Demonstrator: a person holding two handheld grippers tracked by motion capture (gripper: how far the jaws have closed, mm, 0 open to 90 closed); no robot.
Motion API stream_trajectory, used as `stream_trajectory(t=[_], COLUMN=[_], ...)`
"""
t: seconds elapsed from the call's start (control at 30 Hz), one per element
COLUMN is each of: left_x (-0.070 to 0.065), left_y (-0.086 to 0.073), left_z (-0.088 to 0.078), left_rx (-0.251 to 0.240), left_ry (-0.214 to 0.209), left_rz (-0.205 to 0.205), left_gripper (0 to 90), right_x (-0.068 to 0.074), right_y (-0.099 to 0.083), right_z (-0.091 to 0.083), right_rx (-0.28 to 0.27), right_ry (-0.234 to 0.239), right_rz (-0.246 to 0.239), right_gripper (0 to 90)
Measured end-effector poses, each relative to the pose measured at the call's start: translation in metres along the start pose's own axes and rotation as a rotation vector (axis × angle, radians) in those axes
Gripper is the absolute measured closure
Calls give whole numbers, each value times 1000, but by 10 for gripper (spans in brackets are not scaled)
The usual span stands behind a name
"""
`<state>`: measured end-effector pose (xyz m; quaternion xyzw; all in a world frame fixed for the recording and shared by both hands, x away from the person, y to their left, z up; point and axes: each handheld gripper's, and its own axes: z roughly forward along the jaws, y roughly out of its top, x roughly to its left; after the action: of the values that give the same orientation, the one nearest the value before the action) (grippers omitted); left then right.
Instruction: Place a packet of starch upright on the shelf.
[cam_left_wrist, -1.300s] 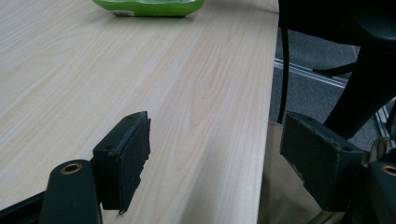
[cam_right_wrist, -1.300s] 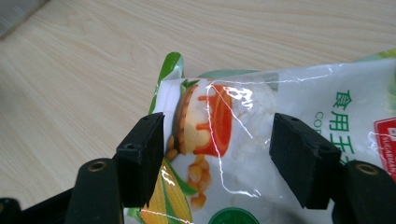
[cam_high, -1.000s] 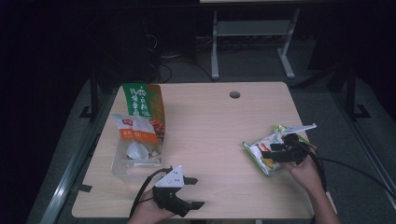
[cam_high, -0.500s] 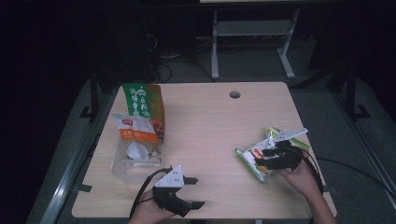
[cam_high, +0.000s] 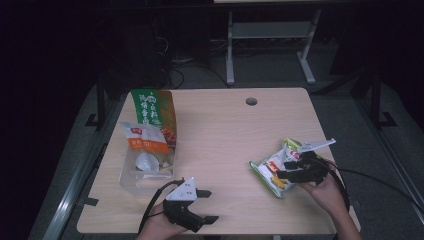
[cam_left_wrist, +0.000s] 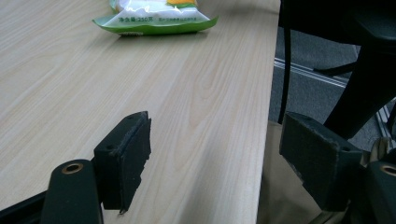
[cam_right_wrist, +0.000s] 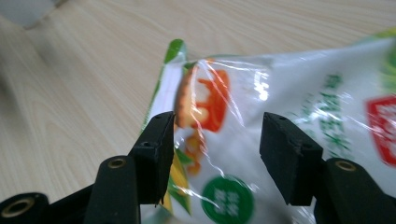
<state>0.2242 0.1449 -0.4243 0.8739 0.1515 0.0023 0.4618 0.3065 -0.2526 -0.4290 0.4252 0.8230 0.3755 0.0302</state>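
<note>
The right gripper (cam_right_wrist: 215, 158) has its jaws parted and just closing around the green-edged snack packet (cam_high: 274, 170), pads not yet pressing, at the worktop's (cam_high: 220, 140) right side. The left gripper (cam_high: 206, 206) rests gaping and empty near the front edge. The packet is unlifted; its print is blurred.

"250" on snack bag (cam_left_wrist: 154, 14) edge
</note>
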Motion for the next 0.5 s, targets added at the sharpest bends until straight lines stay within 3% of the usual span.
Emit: stream_trajectory(t=[0.33,0.5], left_x=[-1,-1], left_y=[0,0], left_z=[3,4], left_rx=[5,7], left_ry=[-2,-4], left_rz=[-2,-1], left_gripper=[246,246], right_x=[-16,-23], right_y=[-27,-41], right_z=[-28,-37], right_rx=[-20,-41], right_ry=[-79,-88], right_rz=[72,123], right_gripper=[432,431])
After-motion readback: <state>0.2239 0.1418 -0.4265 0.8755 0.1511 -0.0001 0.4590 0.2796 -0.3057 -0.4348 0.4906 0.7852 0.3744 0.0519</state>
